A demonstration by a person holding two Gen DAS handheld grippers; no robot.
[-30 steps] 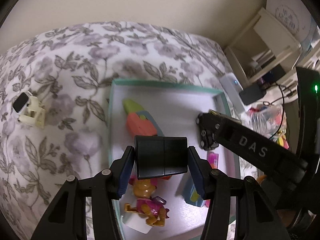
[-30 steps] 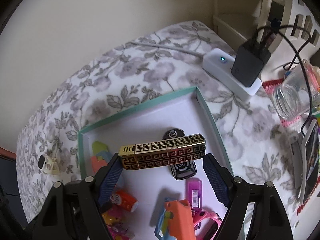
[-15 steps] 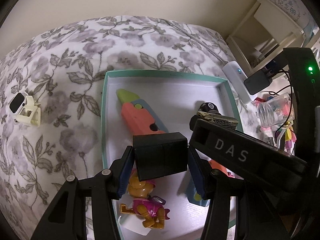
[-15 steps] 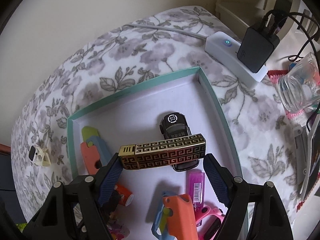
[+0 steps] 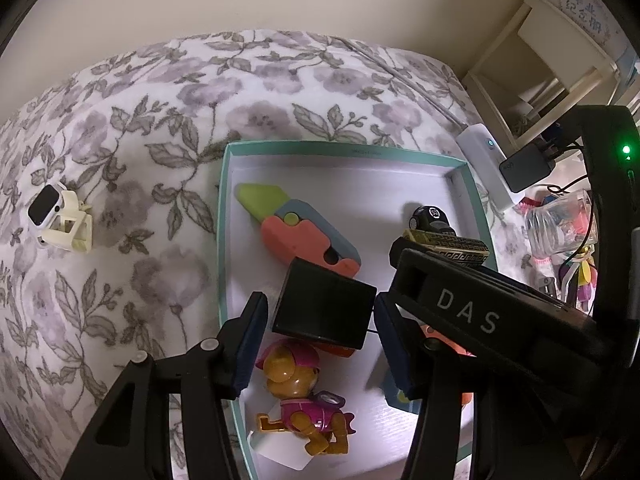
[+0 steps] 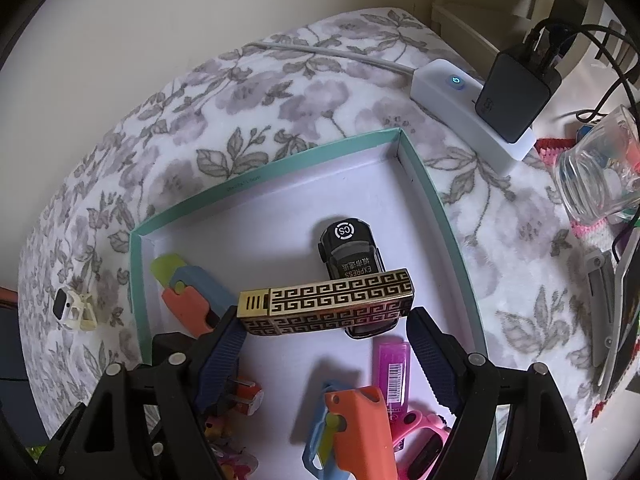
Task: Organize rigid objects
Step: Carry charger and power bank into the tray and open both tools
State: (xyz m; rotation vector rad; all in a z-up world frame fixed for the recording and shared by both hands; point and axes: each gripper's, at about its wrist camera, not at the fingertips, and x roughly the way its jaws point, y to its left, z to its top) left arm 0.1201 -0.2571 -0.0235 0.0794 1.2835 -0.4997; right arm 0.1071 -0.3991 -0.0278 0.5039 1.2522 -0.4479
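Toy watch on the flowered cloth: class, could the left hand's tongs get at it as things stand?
Probably not at once: a black box sits between the left tongs. With that set down, the way looks free; the watch lies alone on the cloth, outside the tray.

Floral blanket [image 5: 168, 128] underneath; white power strip [image 6: 460, 104] carrying black charger [image 6: 516, 92]; glass jar [image 6: 600, 176] nearby.

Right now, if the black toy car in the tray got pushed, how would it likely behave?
The toy car sits on wheels on the tray's smooth white floor, so it would probably roll rather than slide. Its hard shell looks stiff and light. The gold bar across its rear might block it.
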